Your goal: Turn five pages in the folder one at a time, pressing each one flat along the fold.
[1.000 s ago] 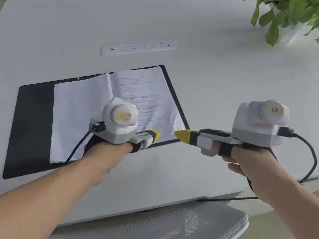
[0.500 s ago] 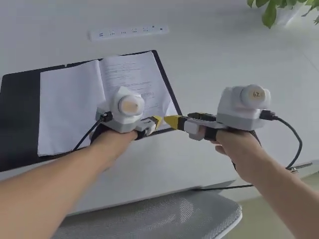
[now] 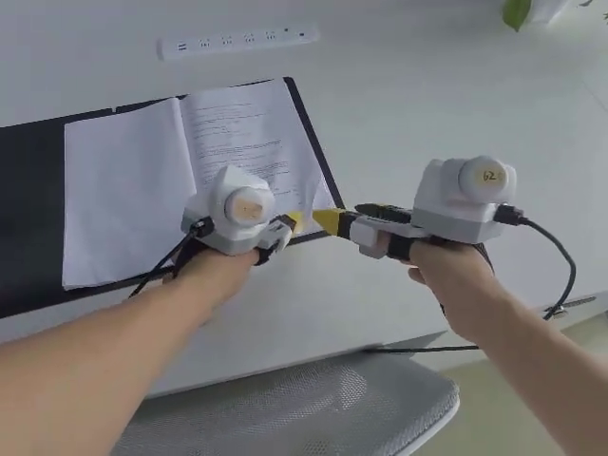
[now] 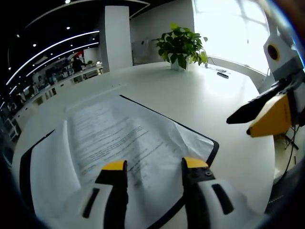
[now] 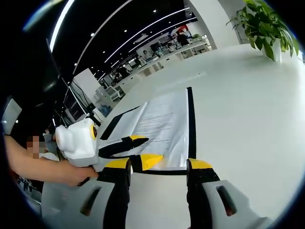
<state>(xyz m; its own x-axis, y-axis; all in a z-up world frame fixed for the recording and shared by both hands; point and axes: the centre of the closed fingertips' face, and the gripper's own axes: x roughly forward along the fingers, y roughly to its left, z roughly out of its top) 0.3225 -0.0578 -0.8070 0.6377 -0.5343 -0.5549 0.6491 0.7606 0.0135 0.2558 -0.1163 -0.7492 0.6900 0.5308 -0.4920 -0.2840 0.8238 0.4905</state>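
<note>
Folder lies open on the bench. Left gripper hovers over the lower corner of the right page, jaws open; right gripper just beside, jaws open too — best pinch only the top sheet's corner, lift slowly, then press along the fold.

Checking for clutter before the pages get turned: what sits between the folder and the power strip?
Nothing. In the head view, the white table is bare between the folder and the power strip.
</note>
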